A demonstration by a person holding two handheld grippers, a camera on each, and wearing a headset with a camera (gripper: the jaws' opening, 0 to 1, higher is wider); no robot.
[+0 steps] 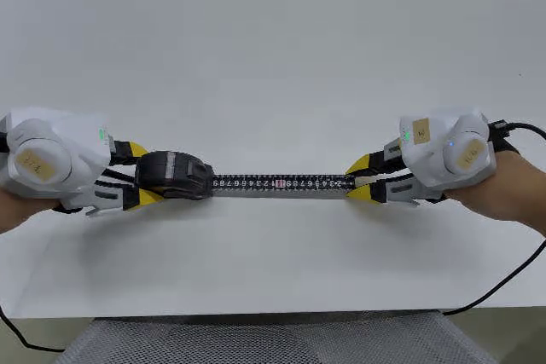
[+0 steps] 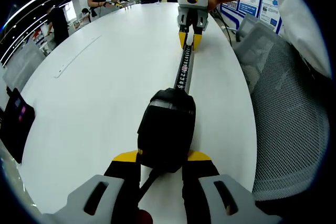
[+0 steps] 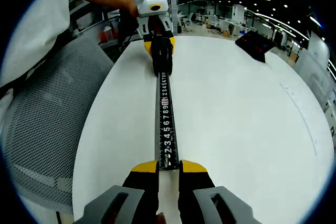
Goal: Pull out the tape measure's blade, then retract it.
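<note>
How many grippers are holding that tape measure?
2. The left gripper clamps the tape measure's black case; the right gripper pinches the tip of its pulled-out blade.

left gripper (image 1: 143,174), right gripper (image 1: 355,180) clamped

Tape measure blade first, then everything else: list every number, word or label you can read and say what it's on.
"2 3 4 5 6 7 8 9": on the blade, counting from the right gripper toward the case.
Red-boxed figure after the 9: too small to read.
Digits farther along: blurred.
Tan stickers on the grippers: marks unreadable.
Wall posters: blurred.
</note>
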